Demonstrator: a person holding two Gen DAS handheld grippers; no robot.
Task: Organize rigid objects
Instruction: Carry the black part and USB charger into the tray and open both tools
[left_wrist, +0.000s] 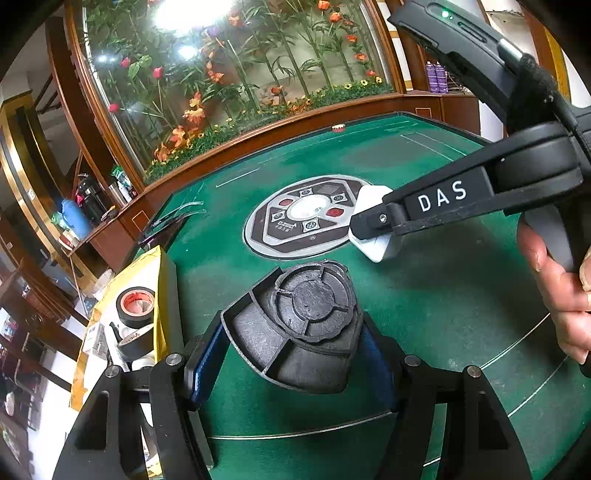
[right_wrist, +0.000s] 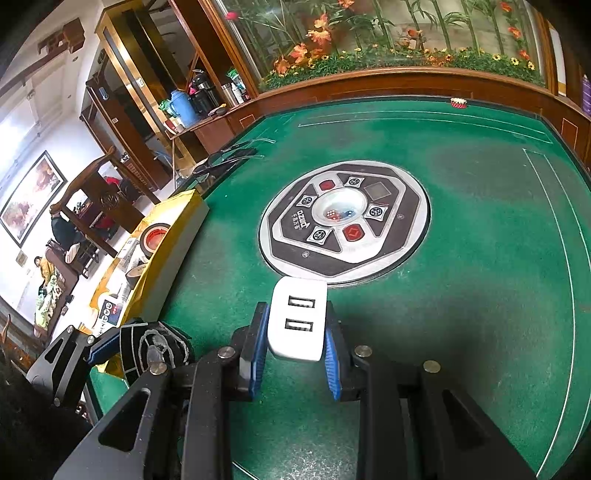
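My left gripper (left_wrist: 291, 354) is shut on a black round plastic base (left_wrist: 299, 325) with ribbed compartments, held above the green table (left_wrist: 424, 314). It also shows at the lower left of the right wrist view (right_wrist: 155, 350). My right gripper (right_wrist: 295, 343) is shut on a white USB charger (right_wrist: 297, 321) with two ports facing forward, just above the felt. In the left wrist view the right gripper (left_wrist: 373, 221) comes in from the right with the charger (left_wrist: 373, 225) at its tip.
A yellow box (left_wrist: 122, 314) (right_wrist: 162, 243) with tape rolls and small items sits at the table's left edge. A round control panel (right_wrist: 343, 218) with a dice dome is in the table's middle. A small red object (right_wrist: 458, 102) lies at the far edge.
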